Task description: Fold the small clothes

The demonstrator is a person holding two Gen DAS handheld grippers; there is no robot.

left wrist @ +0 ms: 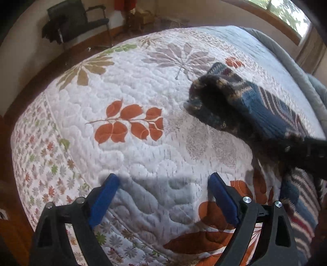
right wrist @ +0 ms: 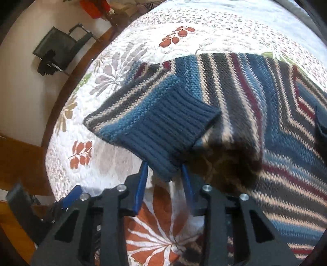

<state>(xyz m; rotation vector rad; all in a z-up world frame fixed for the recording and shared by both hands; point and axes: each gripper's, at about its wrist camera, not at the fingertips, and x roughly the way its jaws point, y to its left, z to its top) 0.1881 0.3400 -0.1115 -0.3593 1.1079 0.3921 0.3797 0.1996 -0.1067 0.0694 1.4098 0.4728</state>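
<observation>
Early in the fold. Striped sweater (right wrist: pixel 255 98) spread on the bed (left wrist: pixel 143 106), one sleeve (right wrist: pixel 159 122) lifted by its cuff, pinched in the right tool (right wrist: pixel 164 169). Left tool (left wrist: pixel 161 180) spread wide, empty, above the quilt. Other sleeve and body not yet folded.

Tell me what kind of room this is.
Most likely a bedroom: a bed under a leaf-print quilt, a striped knit sweater on it, a dark chair by the wall, and a window.
</observation>
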